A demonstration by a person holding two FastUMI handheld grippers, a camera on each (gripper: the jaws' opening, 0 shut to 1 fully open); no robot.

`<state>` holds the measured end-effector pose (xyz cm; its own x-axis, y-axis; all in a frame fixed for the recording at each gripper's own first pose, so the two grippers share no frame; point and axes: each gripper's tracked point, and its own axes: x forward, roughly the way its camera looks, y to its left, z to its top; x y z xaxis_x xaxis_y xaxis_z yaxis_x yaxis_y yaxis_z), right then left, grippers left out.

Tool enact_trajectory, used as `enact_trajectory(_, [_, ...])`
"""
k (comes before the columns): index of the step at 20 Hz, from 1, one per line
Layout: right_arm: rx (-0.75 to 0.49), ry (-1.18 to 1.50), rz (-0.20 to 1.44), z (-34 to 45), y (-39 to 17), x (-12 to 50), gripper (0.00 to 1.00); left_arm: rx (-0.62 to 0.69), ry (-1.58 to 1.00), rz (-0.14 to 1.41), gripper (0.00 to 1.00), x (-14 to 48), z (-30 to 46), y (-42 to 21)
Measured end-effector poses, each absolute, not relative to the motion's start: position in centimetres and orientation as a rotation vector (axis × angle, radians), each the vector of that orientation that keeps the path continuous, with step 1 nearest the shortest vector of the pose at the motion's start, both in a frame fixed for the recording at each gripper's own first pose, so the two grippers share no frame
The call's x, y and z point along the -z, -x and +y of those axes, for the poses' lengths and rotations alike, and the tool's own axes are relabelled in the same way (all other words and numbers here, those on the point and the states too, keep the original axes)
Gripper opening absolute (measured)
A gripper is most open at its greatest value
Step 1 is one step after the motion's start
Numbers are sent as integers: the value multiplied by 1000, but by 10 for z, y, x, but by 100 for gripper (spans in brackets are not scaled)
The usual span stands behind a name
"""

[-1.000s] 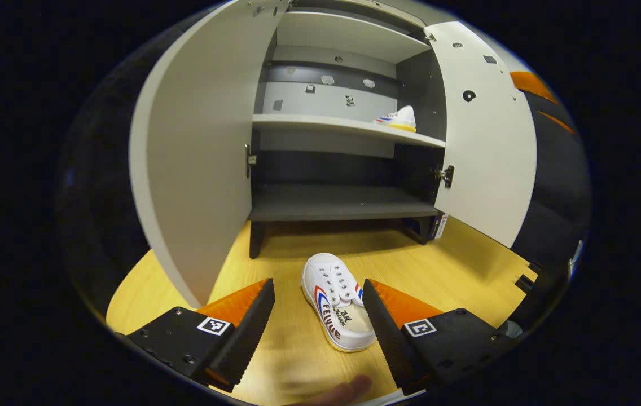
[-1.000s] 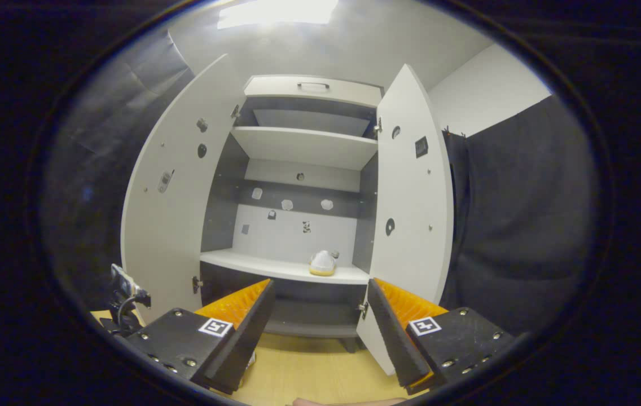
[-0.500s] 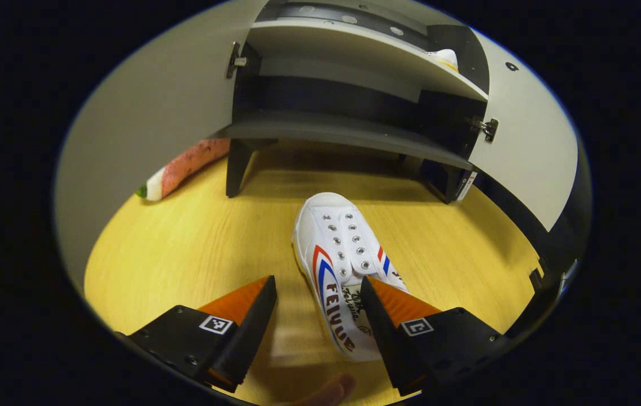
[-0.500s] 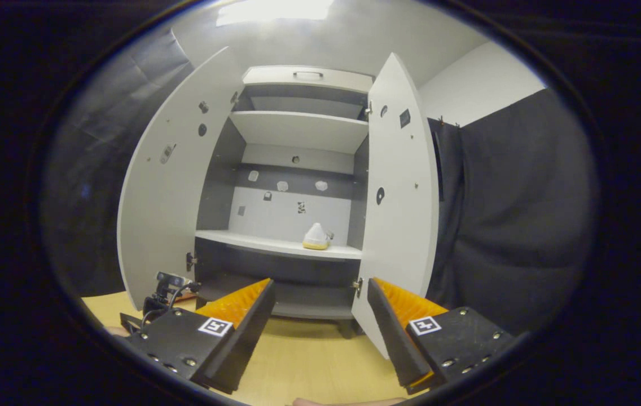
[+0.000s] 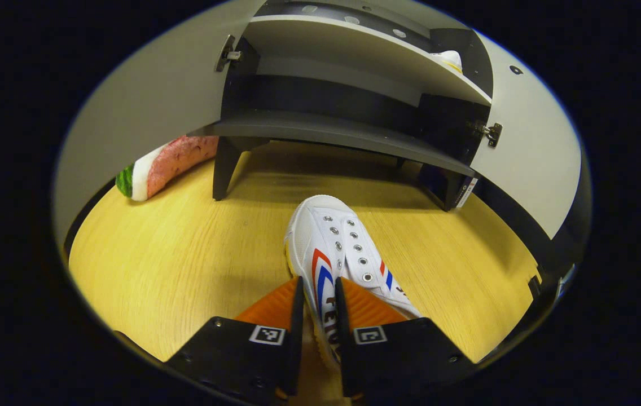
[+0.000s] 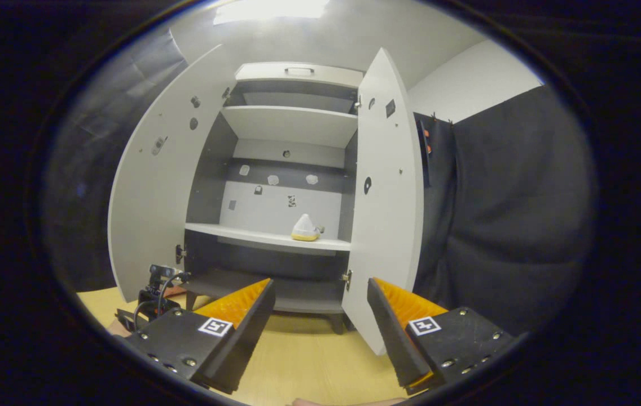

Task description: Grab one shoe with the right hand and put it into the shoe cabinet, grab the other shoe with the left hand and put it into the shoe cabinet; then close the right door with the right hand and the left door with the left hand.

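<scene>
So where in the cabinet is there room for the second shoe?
Middle shelf is bare left of the shoe already there; that shoe crowds its right end. The dark bottom shelf is bare too.

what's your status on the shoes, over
Left gripper shut on floor shoe. Right gripper open, empty. Other shoe on cabinet shelf; both doors open. Path to cabinet looks clear.

Left gripper view low, angled at floor (image 5: 185, 254), right gripper view level, both facing cabinet (image 6: 286, 225)
</scene>
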<state>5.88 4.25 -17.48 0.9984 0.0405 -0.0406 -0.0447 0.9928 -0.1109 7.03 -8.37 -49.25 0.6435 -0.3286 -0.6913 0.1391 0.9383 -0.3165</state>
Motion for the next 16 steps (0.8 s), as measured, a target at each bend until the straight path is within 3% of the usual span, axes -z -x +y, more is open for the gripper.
enact_trajectory(1, [-42,110,39,40,-53,176,98,270,245,822,21,489,-87,-71])
enact_trajectory(5, [-40,94,35,31,-43,176,98,283,267,783,12,454,-90,-57])
enact_trajectory(16, [-31,40,66,14,-36,182,99,267,227,448,11,254,-73,-74])
